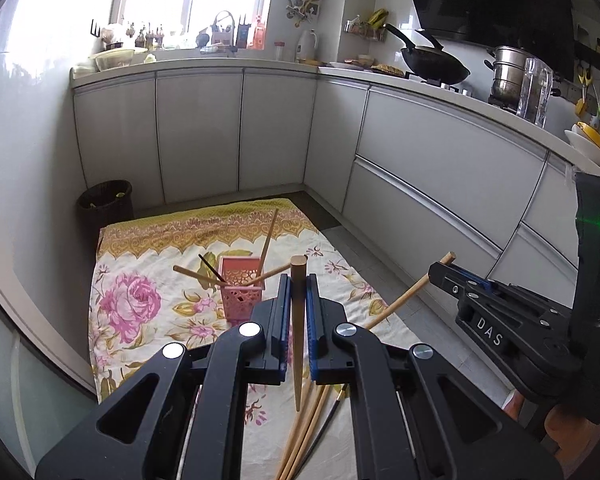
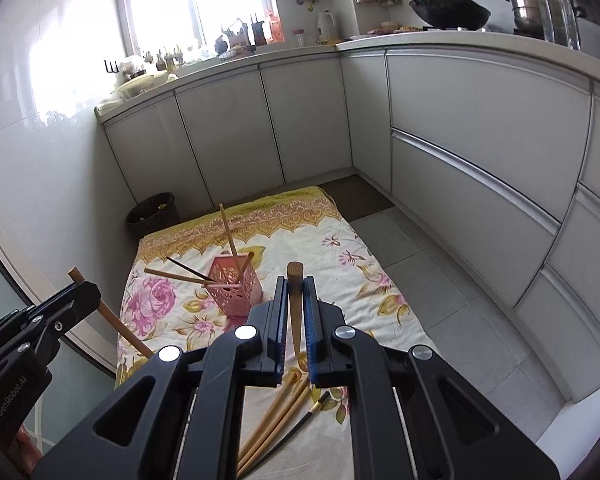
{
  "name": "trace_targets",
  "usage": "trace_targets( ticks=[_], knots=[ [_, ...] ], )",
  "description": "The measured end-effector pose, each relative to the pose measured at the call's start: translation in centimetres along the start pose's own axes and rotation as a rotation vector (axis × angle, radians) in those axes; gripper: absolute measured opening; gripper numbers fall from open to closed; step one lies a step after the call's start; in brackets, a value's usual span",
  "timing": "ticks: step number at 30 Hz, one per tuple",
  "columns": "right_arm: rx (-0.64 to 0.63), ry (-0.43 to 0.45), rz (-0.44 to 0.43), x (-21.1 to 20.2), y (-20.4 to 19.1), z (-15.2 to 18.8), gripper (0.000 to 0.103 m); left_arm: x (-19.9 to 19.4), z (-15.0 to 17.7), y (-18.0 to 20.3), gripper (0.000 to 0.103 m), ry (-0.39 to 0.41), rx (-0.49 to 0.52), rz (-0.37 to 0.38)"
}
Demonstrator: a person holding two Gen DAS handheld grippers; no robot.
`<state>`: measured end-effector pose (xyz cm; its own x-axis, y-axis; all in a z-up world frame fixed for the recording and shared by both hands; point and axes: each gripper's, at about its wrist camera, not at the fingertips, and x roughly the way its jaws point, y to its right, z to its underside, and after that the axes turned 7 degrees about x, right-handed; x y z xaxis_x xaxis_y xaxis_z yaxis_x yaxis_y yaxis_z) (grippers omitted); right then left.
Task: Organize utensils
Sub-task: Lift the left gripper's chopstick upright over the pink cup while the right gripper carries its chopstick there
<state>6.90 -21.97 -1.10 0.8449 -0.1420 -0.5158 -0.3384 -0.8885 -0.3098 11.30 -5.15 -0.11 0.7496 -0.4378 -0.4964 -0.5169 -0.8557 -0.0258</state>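
- The left gripper [image 1: 298,280] is clenched on a wooden chopstick [image 1: 299,320], which stands nearly upright between the blue-padded jaws, blunt end up and pointed tip down.
- The right gripper [image 2: 296,282] likewise grasps a second wooden chopstick [image 2: 295,304], blunt end up, tapered end hanging below the jaws.
- In the left wrist view the right gripper shows at the right edge, its chopstick slanting down toward the cloth; in the right wrist view the left gripper shows at the lower left, its chopstick slanting the same way.
- Both grippers are raised above a floral cloth [image 1: 140,320] spread on the kitchen floor.
- A pink perforated utensil holder [image 1: 242,294] stands upright on the cloth, ahead of both grippers.
- The holder contains several chopsticks: one light wooden stick [image 2: 228,232] leaning steeply upward, others splayed low over its rim, and one thin black stick [image 2: 188,270] pointing left.
- More loose wooden chopsticks [image 2: 272,420] lie in a bundle on the cloth beneath the grippers, with a black chopstick [image 2: 296,430] just beside them.
- A dark wicker bin [image 1: 106,204] sits on the floor at the far left corner of the cloth, against the grey cabinets [image 1: 240,132].
- A black wok [image 1: 434,64] rests on the counter [image 1: 400,80] above.
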Motion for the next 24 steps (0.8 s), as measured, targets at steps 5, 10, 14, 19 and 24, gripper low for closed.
trace_targets(
  ticks=[5,10,14,19,24],
  knots=[
    [-0.019,0.017,-0.015,0.5,-1.2,-3.0,0.008,0.9,-2.3,-0.7,0.006,0.021,0.003,-0.017],
    [-0.035,0.023,-0.033,1.2,-2.3,-5.7,0.008,2.3,-4.2,-1.7,0.006,0.04,0.003,-0.024],
    [-0.039,0.02,-0.05,1.9,-3.0,-7.6,0.008,3.1,-5.8,-2.3,0.006,0.058,0.008,-0.031],
    [-0.024,0.013,-0.096,2.2,-3.9,-10.7,0.008,3.9,-8.4,-3.5,0.006,0.093,0.007,-0.052],
    [-0.022,0.052,-0.146,1.8,-5.9,-13.9,0.008,4.8,-10.7,-4.7,0.006,0.119,0.009,-0.088]
  ],
)
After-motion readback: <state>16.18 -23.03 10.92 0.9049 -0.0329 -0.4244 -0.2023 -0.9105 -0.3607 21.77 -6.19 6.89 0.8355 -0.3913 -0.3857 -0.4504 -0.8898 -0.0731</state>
